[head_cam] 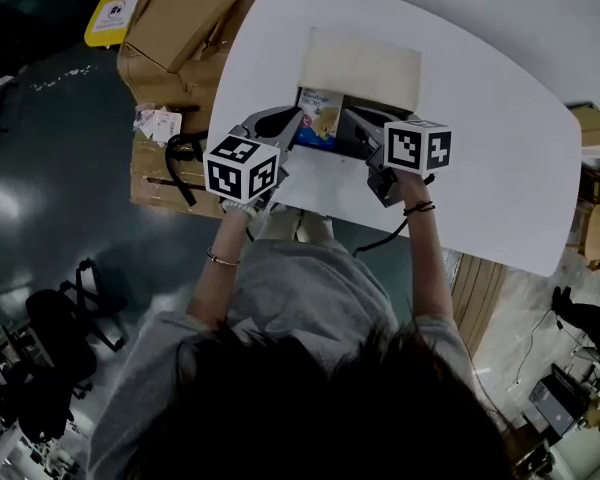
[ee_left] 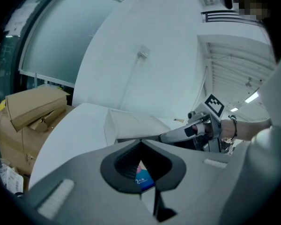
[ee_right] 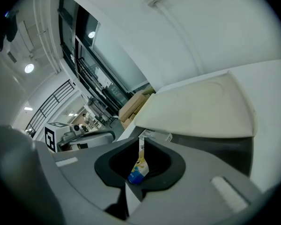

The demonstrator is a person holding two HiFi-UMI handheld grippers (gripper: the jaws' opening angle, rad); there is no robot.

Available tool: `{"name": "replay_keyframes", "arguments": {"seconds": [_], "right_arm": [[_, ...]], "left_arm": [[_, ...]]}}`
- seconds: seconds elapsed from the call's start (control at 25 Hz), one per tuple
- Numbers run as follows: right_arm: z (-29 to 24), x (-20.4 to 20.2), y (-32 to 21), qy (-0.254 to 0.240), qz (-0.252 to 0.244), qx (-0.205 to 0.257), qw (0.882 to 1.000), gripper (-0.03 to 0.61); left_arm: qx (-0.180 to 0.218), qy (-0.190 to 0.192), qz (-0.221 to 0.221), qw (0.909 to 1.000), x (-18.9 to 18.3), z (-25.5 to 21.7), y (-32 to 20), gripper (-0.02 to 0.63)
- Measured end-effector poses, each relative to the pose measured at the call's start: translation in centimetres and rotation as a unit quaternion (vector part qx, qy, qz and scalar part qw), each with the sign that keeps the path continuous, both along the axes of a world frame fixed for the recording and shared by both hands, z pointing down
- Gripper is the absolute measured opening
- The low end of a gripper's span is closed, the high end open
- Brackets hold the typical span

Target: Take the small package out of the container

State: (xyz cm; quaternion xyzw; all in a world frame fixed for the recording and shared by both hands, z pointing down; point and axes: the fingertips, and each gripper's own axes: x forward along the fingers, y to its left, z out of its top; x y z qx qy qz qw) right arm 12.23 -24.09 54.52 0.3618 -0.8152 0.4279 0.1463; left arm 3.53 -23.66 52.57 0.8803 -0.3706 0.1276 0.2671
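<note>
Dark hair (head_cam: 310,408) and a grey knit top filled the bottom of the head view, with bare forearms and a thin band on each wrist. Black-and-white square-marker cube (head_cam: 242,168) sat on the left gripper (head_cam: 294,124), a second cube (head_cam: 418,146) on the right gripper (head_cam: 350,123). Both grippers were smooth grey plastic with black ridged pads.

Small glossy blue-yellow-white foil package (head_cam: 320,116) stood between the two tips, at the near edge of the open dark-walled box container (ee_right: 213,146), not yet clear of it. Flat matte cream lid (head_cam: 360,66) stood tilted back behind it.

Left gripper view: jaws closed together, blue corner of the package pinched in the pad notch. Right gripper view: jaws clamped on the package, seen edge-on as a thin crinkled strip. Only the head view showed its printed face.

Rounded smooth white tabletop (head_cam: 480,148) lay under all of it. Brown cardboard boxes (head_cam: 175,18) sat on the glossy dark floor beyond, to the left.
</note>
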Motion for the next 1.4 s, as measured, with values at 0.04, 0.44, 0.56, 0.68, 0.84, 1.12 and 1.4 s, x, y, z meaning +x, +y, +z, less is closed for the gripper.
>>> {"name": "replay_keyframes", "arguments": {"seconds": [0.04,0.44,0.56,0.68,0.84,1.12,1.4], "right_arm": [[0.3,0.0,0.0,0.000,0.000,-0.007,1.000,0.055],[2.0,-0.3,-0.2,-0.054,0.018,-0.099,0.993,0.106],[2.2,-0.3,-0.2,-0.070,0.026,-0.128,0.989,0.144],[2.7,-0.3,-0.1,-0.078,0.029,-0.160,0.984,0.164],[3.7,-0.5,0.0,-0.082,0.023,-0.199,0.976,0.195],[4.9,-1.4,0.6,-0.077,-0.011,-0.245,0.967,0.229],[5.9,-2.1,0.6,-0.074,-0.025,-0.271,0.959,0.233]], "left_arm": [[0.000,0.001,-0.001,1.0000,0.1,0.1,0.0,-0.008],[-0.004,0.005,-0.013,0.9999,0.1,0.1,-0.2,-0.008],[-0.004,0.005,-0.017,0.9998,0.0,0.0,-0.2,-0.008],[-0.005,0.004,-0.019,0.9998,0.0,0.0,-0.2,-0.008],[-0.005,0.004,-0.023,0.9997,-0.3,0.2,-0.2,-0.008],[-0.007,0.006,-0.028,0.9996,-0.6,0.1,-0.1,-0.008],[-0.009,0.004,-0.036,0.9993,-1.2,0.4,-0.3,-0.008]]}}
